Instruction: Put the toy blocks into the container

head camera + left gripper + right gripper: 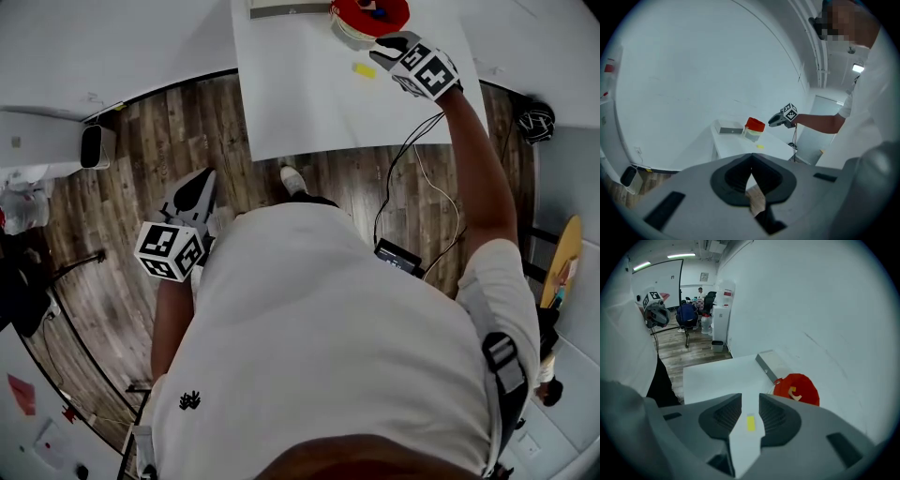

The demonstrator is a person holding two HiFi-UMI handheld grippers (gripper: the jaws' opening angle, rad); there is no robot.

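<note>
The right tongs (750, 403), parted, aim at the yellow block (750, 423) lying on the worktop (717, 376) beside the red container (797, 389) (lined up, I judge, for a grab), while the left tongs (751, 161), closed and empty, idle aside.

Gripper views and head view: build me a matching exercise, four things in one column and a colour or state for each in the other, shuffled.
Column one:
1. left hand-held gripper
2. right hand-held gripper
3. toy block
4. container

Column two:
A. red
B. jaws apart, gripping nothing
C. yellow, lying on the white table
D. jaws together, nothing between them

Pairs: 1-D, 2-B, 3-C, 4-A
</note>
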